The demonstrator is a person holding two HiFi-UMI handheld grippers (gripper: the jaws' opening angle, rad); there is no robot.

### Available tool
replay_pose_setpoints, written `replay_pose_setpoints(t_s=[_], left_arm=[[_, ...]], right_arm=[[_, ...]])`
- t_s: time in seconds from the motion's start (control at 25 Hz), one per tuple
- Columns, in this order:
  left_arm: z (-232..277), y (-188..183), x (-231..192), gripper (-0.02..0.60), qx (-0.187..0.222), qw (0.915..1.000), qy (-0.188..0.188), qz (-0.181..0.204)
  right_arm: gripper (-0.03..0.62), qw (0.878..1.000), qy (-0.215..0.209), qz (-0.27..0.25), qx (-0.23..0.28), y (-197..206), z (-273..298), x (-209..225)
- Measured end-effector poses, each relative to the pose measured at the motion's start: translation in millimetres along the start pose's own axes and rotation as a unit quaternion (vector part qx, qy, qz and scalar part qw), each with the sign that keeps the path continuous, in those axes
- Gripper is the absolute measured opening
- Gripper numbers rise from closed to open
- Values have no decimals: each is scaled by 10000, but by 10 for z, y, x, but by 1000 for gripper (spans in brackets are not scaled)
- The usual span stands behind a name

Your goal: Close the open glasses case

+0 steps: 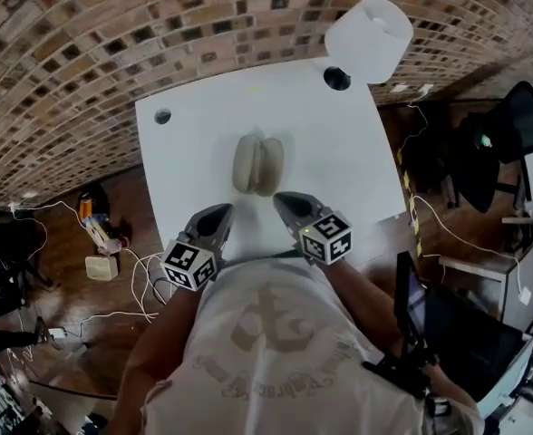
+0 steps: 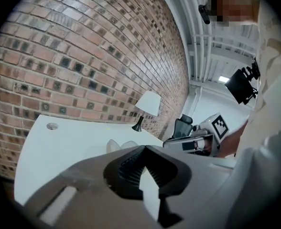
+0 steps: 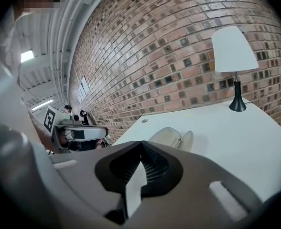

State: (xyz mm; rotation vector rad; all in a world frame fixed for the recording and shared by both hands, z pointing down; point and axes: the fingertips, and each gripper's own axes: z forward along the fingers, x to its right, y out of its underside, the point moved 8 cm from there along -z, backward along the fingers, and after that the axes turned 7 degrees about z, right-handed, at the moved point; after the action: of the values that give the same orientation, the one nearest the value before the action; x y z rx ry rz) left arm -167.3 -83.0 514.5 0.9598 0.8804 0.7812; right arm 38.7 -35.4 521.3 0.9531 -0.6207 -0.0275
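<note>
- The pale beige clamshell glasses case (image 1: 257, 165) lies open, both halves spread, mid-way across the white rectangular table (image 1: 344, 157).
- The left gripper (image 2: 144, 148) has its jaws together and empty, near the case and not touching it.
- The right gripper (image 3: 141, 142) is the same: jaws together, empty, just short of the case.

Lamp (image 1: 368, 25) on table (image 1: 203, 143); floor box (image 1: 101, 267), maybe charger.

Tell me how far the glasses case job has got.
Done: nothing yet; the glasses case lies open on the table, halves spread. In hand: nothing; the left tool and right tool are shut, empty, short of the case. Left: reach it and fold one half over the other.
</note>
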Motion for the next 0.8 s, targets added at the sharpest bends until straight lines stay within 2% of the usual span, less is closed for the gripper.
replay_pose_setpoints(t_s=[0.28, 0.6, 0.8], left_arm=[[139, -17, 164, 6, -45, 9999, -76, 96], [31, 22, 194, 6, 30, 9981, -612, -89], [-86, 62, 211, 6, 44, 9956, -915, -186]], right_arm=[[8, 9998, -62, 129, -156, 5, 15, 292], [9, 9918, 454, 1194, -47, 60, 85, 847], [15, 9878, 554, 1456, -70, 49, 261, 1043]])
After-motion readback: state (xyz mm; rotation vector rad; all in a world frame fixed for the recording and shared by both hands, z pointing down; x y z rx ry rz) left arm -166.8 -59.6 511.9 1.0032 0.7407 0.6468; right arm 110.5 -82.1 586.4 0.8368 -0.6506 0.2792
